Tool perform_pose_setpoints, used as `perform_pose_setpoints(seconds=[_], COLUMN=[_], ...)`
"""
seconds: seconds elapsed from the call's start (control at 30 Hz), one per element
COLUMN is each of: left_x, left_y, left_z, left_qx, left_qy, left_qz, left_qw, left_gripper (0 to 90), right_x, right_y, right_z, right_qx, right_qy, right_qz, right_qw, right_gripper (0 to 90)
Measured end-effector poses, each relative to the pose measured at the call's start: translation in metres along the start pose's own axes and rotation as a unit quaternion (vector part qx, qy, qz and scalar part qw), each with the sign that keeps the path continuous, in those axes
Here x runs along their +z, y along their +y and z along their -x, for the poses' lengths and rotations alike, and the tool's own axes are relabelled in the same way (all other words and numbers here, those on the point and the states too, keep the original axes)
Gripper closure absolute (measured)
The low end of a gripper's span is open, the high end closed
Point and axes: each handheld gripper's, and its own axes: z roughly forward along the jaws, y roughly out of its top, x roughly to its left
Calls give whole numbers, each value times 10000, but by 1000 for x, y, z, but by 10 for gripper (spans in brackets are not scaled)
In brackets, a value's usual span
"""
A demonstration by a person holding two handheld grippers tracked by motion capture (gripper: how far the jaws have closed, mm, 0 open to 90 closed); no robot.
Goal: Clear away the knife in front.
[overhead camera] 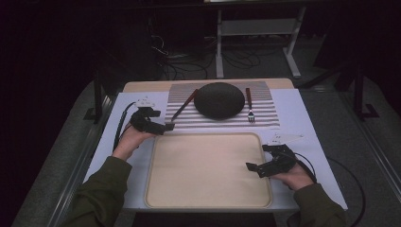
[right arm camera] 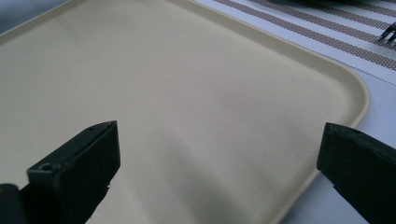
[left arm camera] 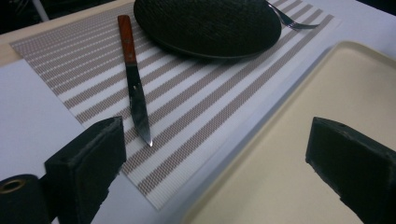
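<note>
A: Knife (left arm camera: 134, 84) flat on the striped placemat (left arm camera: 196, 112), wooden handle toward the far edge, blade tip toward the near corner. Just left of the black plate (left arm camera: 210, 21), apart from it.

B: Left gripper (overhead camera: 166, 126)?

A: At the near left corner of the placemat, next to the blade tip. Jaws wide apart, nothing between them. No contact with the knife.

B: Right gripper (overhead camera: 254, 168)?

A: Over the right side of the beige tray (overhead camera: 208, 198). Jaws spread, empty, just above the tray floor.

B: Step in hand?

A: Looks like the approach to the knife, before any grasp. Probably clearing the setting onto the tray, judging by the empty tray below the placemat.

B: Next move needs what?

A: Pads either side of the knife, better at the handle than the thin blade. Lies flat, so a low, steep entry and a firm close; blade likely to slip or skate on the weave otherwise. Plate rim close by the handle, so little room on that side.

B: Rest of the setting?

A: Fork (overhead camera: 249, 106) on the right of the plate, tines toward the near edge.

B: Surface and room?

A: White sheet over a light wooden table (overhead camera: 142, 86); placemat at the far half, tray at the near half. Room dark: grey floor, loose cables (overhead camera: 189, 59), a white frame stand (overhead camera: 257, 28) behind the table.
</note>
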Motion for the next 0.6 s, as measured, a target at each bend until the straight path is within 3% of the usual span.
perform_pose_setpoints(seconds=[0.23,0.6], left_x=[13,42], left_y=[12,32], left_z=[-13,-31], left_qx=[-117,-215], left_qy=[48,190], left_qz=[38,-95], left_qw=[9999,9995], left_gripper=[165,366], right_x=[0,-1], right_y=[0,0], right_z=[0,0], right_qx=[19,27], right_qy=[19,69], right_qz=[18,55], right_qw=[10000,10000], right_gripper=[0,0])
